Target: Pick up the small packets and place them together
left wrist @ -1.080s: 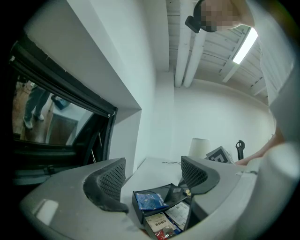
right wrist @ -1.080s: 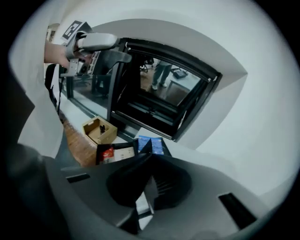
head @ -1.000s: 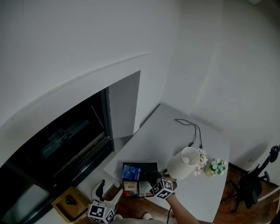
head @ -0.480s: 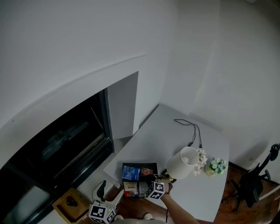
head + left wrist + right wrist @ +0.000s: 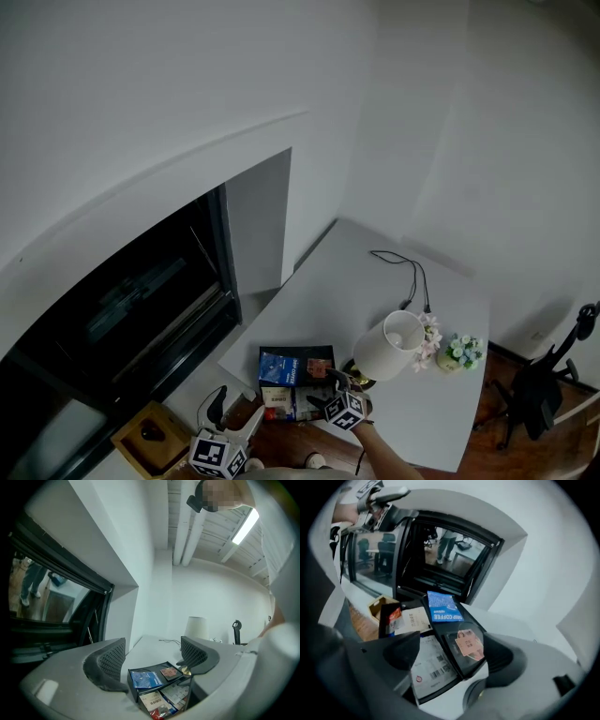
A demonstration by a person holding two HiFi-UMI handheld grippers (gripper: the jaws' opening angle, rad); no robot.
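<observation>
- The black organiser (image 5: pixel 298 354) sits at the near left corner of the white tabletop (image 5: pixel 328 291); it has an upper and a lower level
- The blue packet (image 5: pixel 444 607) and the small pink packet (image 5: pixel 468 644) lie flat on the upper level, apart from each other; the pink packet is on the side towards the lamp (image 5: pixel 392 347)
- White printed packets (image 5: pixel 429 667) lie on the lower level
- The right hand-held gripper (image 5: pixel 450 653) hovers over the organiser; its jaws are opening; the pink packet lies between them, and the pads do not press it
- The left hand-held gripper (image 5: pixel 153 657) is off the near left corner, pointed at the organiser; its jaws stand apart with nothing between them
- A black cable (image 5: pixel 408 277) lies towards the far edge; a small flower pot (image 5: pixel 461 354) stands by the right edge
</observation>
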